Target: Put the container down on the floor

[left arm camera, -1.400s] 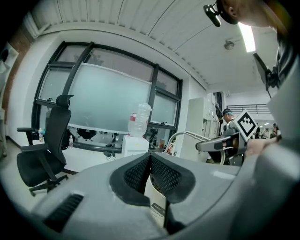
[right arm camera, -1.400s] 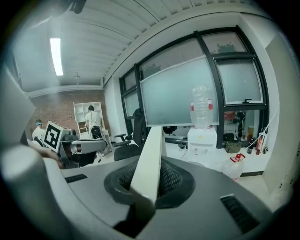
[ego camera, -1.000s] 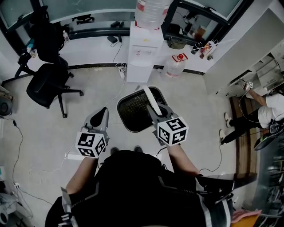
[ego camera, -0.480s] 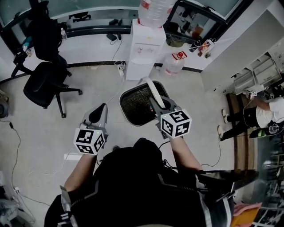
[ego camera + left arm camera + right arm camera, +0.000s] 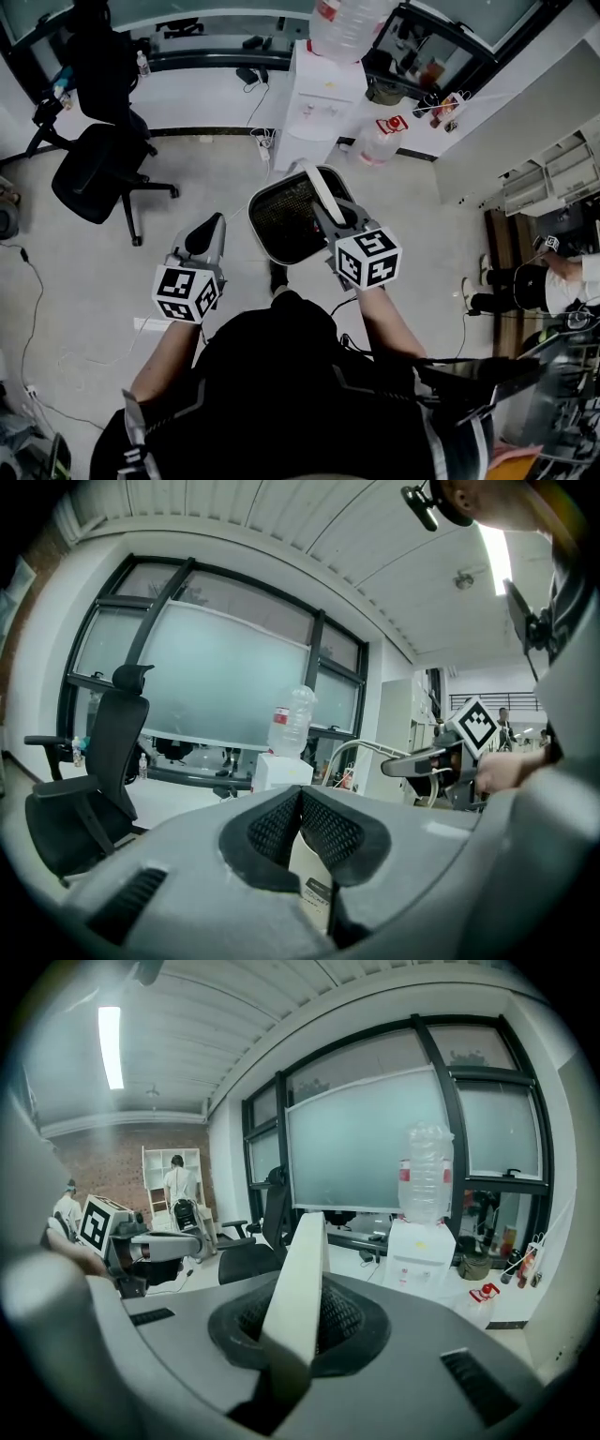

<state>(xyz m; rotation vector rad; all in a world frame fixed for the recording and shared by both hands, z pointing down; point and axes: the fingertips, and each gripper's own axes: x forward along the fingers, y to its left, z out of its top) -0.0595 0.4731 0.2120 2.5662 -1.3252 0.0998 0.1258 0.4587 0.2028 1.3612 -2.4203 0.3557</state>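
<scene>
Over the floor (image 5: 94, 272), in the head view, the right tool (image 5: 330, 212) was clenched on the white handle (image 5: 319, 187) of the mesh container (image 5: 281, 225), which hung nearer the far water dispenser (image 5: 323, 94) than a second before. From the left gripper view, the left tool (image 5: 298, 797) was clenched shut on nothing. From the right gripper view, the handle ran up between its pads (image 5: 342, 1316).

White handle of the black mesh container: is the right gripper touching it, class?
Touching. The right gripper view shows the right gripper shut on the flat white handle of the black mesh container, no gap at either face.
</scene>
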